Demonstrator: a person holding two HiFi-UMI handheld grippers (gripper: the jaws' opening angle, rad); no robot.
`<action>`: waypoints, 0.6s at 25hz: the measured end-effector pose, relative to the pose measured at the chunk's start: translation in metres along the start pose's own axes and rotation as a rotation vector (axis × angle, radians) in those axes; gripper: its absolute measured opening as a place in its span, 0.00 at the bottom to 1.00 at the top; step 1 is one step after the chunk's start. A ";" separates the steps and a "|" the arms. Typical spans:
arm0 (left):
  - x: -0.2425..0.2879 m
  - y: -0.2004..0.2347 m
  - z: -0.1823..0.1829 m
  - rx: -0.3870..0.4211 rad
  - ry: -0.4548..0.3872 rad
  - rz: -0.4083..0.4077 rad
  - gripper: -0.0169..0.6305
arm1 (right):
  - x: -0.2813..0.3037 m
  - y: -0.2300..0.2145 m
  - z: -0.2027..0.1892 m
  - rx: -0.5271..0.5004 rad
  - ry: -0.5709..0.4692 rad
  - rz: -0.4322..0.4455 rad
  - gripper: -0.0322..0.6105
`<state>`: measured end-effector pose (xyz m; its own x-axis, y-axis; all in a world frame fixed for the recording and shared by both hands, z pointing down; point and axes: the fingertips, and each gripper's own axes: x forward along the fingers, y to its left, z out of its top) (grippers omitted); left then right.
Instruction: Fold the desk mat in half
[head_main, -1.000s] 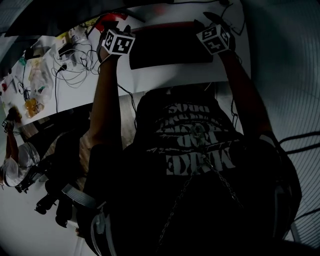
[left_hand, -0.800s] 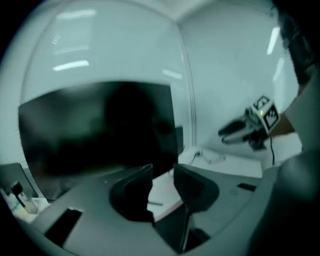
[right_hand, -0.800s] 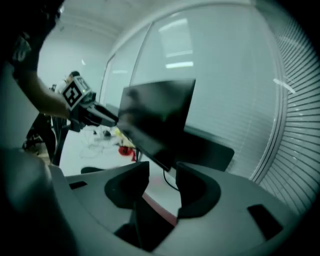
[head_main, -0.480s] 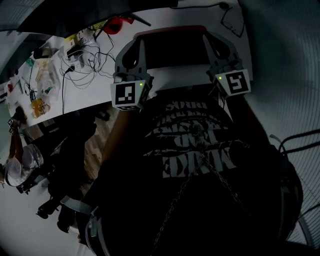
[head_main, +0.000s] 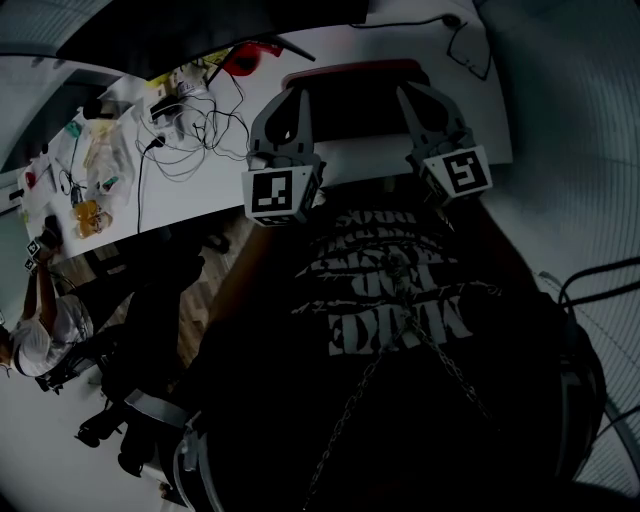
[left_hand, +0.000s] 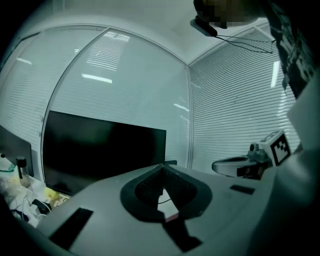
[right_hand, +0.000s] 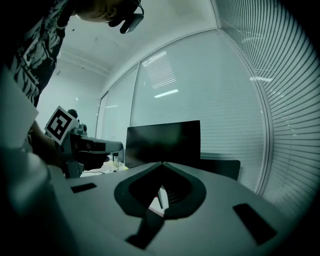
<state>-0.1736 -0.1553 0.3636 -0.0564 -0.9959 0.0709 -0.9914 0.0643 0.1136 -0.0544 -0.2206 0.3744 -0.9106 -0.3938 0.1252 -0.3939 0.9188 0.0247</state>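
In the head view, the left tongs (head_main: 298, 88) and the right tongs (head_main: 405, 88) each pinch a corner of the desk mat (head_main: 350, 105). It spans between them above the counter (head_main: 210, 190), apparently for folding. The left gripper view shows tips pressed together. The right gripper view shows the same.

- The jaws of the left gripper (left_hand: 162, 165) and the right gripper (right_hand: 161, 163), apart a second ago, have closed on the far corners of the desk mat (head_main: 350, 105).
- Both grippers have drawn back from the table's (head_main: 205, 185) far side toward its near edge.
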 end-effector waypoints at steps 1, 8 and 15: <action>-0.002 0.002 0.000 -0.001 0.002 0.000 0.03 | -0.001 0.001 0.002 -0.005 -0.003 -0.010 0.05; -0.019 0.016 -0.005 -0.001 0.024 -0.011 0.03 | -0.001 0.017 0.011 -0.049 -0.018 -0.046 0.05; -0.033 0.031 -0.002 0.001 0.028 -0.043 0.03 | 0.003 0.037 0.013 -0.049 -0.004 -0.084 0.05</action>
<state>-0.2024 -0.1203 0.3672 -0.0102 -0.9955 0.0938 -0.9930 0.0211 0.1161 -0.0734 -0.1886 0.3624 -0.8749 -0.4699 0.1169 -0.4629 0.8825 0.0832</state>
